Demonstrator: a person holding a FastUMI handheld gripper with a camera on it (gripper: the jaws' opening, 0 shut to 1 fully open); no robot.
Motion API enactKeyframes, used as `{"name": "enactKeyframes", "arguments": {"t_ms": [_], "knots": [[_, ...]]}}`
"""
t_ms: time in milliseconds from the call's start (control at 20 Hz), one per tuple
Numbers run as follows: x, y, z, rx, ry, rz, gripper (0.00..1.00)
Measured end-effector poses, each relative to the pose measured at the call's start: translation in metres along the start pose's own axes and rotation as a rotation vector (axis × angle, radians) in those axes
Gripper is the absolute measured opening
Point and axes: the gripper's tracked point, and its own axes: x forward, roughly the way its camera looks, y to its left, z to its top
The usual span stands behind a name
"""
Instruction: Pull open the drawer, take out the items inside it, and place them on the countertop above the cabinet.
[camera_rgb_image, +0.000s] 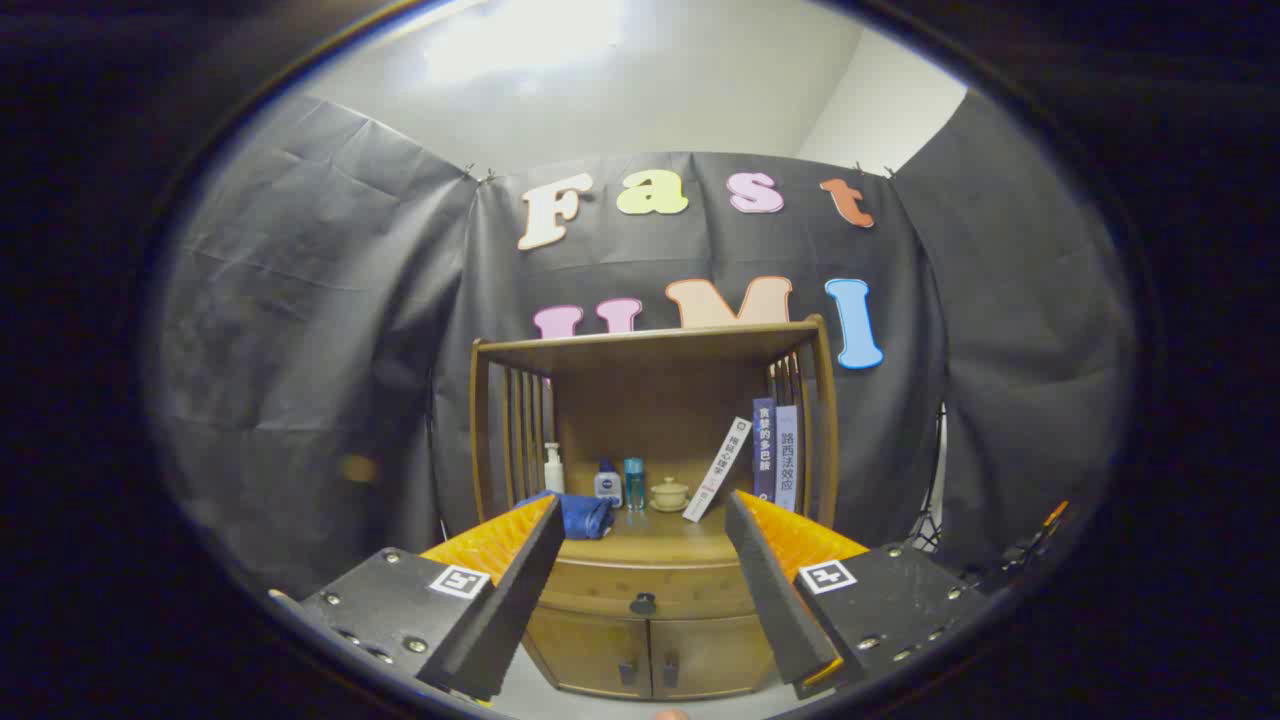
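We hold the gripper (640, 560) spread wide, grasping nothing, well short of the wooden cabinet (645, 520). Its closed wooden drawer (650, 582) sits under the countertop (655, 548); we judge it stiff, best pinched by its small dark knob (643, 603).

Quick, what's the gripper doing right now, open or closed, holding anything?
Gripper: open, fingers spread wide, holding nothing, with the cabinet's closed drawer and its knob beyond them.

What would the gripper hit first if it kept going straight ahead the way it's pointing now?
Probably the closed drawer front of the cabinet, near its knob. The gripper is open and apart from it; depth is unclear.
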Motion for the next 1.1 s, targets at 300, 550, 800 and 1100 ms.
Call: {"name": "enactKeyframes", "arguments": {"t_ms": [300, 550, 800, 1100], "knots": [[-0.034, -0.009, -0.009, 0.024, -0.003, -0.083, 0.97], [-0.05, 0.014, -0.032, -0.024, 0.004, -0.079, 0.97], [-0.046, 0.036, -0.037, 0.014, 0.025, -0.016, 0.97], [-0.042, 0.037, -0.026, 0.017, -0.001, -0.015, 0.97]]}}
